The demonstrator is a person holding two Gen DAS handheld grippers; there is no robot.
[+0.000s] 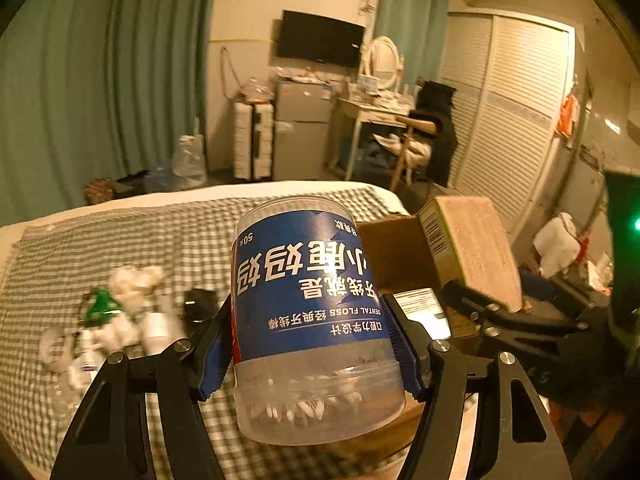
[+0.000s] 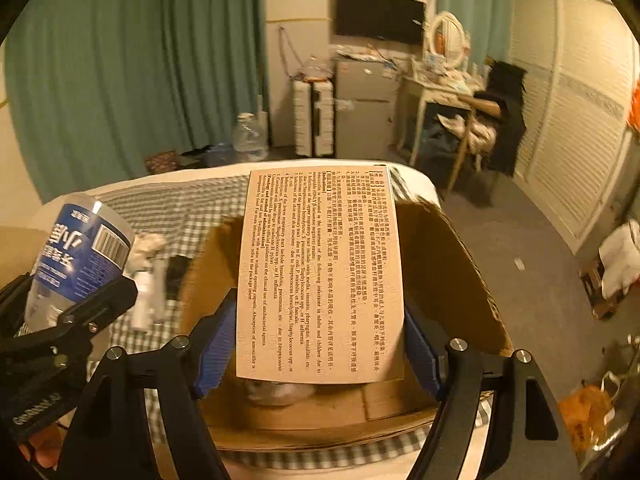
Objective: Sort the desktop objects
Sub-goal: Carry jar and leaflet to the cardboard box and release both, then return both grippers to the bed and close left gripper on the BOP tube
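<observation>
My left gripper (image 1: pixel 310 354) is shut on a clear dental floss jar (image 1: pixel 312 312) with a blue label, held upside down above the checked cloth. The jar also shows in the right wrist view (image 2: pixel 76 256). My right gripper (image 2: pixel 318 346) is shut on a flat medicine box (image 2: pixel 320 276) with printed text, held over an open cardboard box (image 2: pixel 448 272). The medicine box (image 1: pixel 468 248) and the right gripper (image 1: pixel 520 320) also show at the right of the left wrist view.
A pile of small items lies on the checked cloth (image 1: pixel 100 248): crumpled white tissue (image 1: pixel 134 280), a green item (image 1: pixel 100 304), small white bottles (image 1: pixel 156 326), a black item (image 1: pixel 200 302), a tape roll (image 1: pixel 54 346). A white wrapper (image 2: pixel 280 392) lies inside the cardboard box.
</observation>
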